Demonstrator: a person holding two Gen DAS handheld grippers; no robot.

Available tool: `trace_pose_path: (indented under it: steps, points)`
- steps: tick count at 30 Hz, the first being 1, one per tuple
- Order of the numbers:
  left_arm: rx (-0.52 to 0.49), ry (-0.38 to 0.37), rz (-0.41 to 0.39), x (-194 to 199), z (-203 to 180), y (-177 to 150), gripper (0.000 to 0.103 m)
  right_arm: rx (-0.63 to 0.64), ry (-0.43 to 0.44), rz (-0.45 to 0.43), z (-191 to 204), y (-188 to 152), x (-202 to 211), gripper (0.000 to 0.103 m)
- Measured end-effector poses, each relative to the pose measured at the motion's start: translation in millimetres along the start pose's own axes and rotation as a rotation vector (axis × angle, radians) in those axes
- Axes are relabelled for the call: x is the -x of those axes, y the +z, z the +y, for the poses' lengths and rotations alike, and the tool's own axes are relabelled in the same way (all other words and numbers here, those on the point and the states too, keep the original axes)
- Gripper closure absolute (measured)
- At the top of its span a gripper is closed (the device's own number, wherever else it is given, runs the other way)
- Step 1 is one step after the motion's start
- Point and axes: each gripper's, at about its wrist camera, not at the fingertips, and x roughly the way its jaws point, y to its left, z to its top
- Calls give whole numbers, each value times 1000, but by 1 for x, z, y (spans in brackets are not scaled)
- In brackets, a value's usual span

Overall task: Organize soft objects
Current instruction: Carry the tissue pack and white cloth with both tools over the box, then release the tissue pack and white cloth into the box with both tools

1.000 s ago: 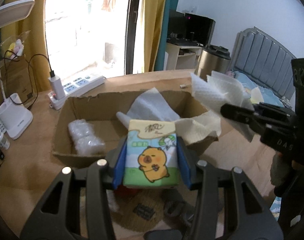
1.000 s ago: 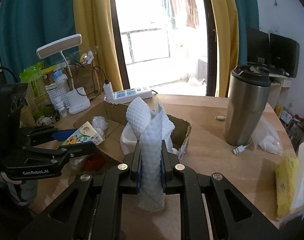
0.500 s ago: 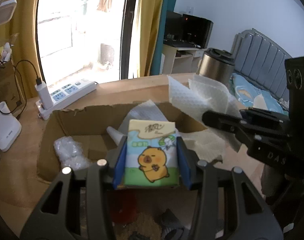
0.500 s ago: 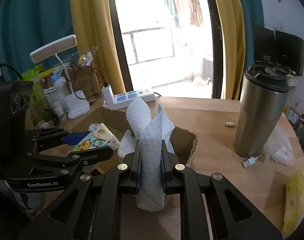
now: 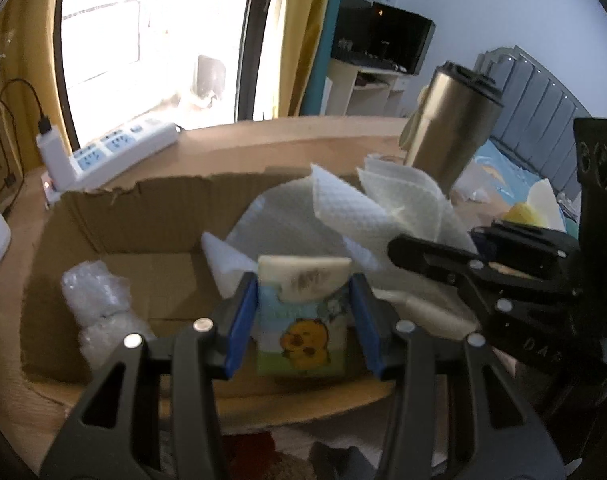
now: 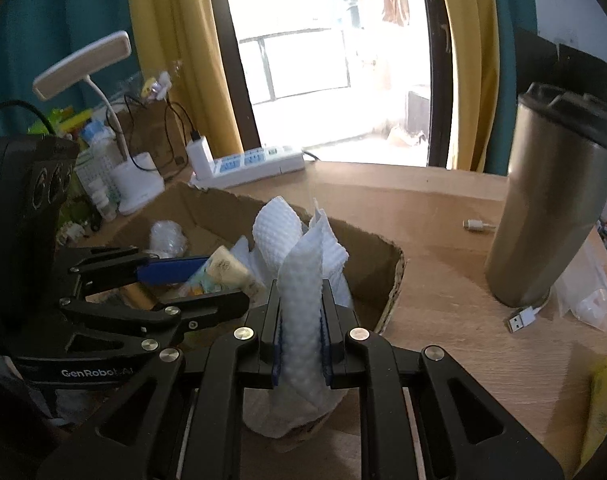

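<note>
My left gripper [image 5: 303,282] is shut on a small tissue pack [image 5: 303,332] printed with a cartoon animal, and holds it low over the near side of an open cardboard box [image 5: 143,204]. The right wrist view shows that pack [image 6: 227,272] inside the box's [image 6: 387,284] near left corner. My right gripper [image 6: 301,292] is shut on a crumpled white paper towel [image 6: 299,320], held above the box's near right rim. In the left wrist view it [image 5: 403,246] comes in from the right with the towel [image 5: 391,200] standing up from it. More white paper [image 5: 279,224] and a bubble-wrap wad [image 5: 99,308] lie in the box.
A steel tumbler [image 6: 551,220] stands right of the box, with a USB plug [image 6: 523,318] and a plastic bag [image 6: 587,292] at its foot. A power strip [image 6: 251,164] lies behind the box. A desk lamp [image 6: 83,64] and bottles crowd the far left. A yellow pack [image 6: 603,400] lies near right.
Both grippers moved forward and down toward the box, which now fills more of each view. The tissue pack has tipped forward between the left jaws. The paper towel stays clamped.
</note>
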Motion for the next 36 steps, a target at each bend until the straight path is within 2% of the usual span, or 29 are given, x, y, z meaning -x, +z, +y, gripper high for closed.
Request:
trace_pose_path:
  steps: [4,9,11,13,20,22,36]
  points:
    - [-14,-9,-24,6,-1,2,50,-11,4,6,-1,0,-4,75]
    - [-13,3,-24,11,2,2,50,-18,-12,10,0,2,-4,67]
    - [-4,14,-33,16,4,2,50,-23,-26,8,1,3,-3,55]
    - [5,17,-42,22,8,2,49,-36,-31,3,0,4,1,49]
    - [17,37,-68,47,16,-7,46,-49,-65,-25,7,4,22,48]
    - [22,39,-77,53,17,-9,38,-49,-69,-33,11,4,28,48]
    - [54,75,-178,116,28,-33,36,-23,-84,-68,52,-9,73,48]
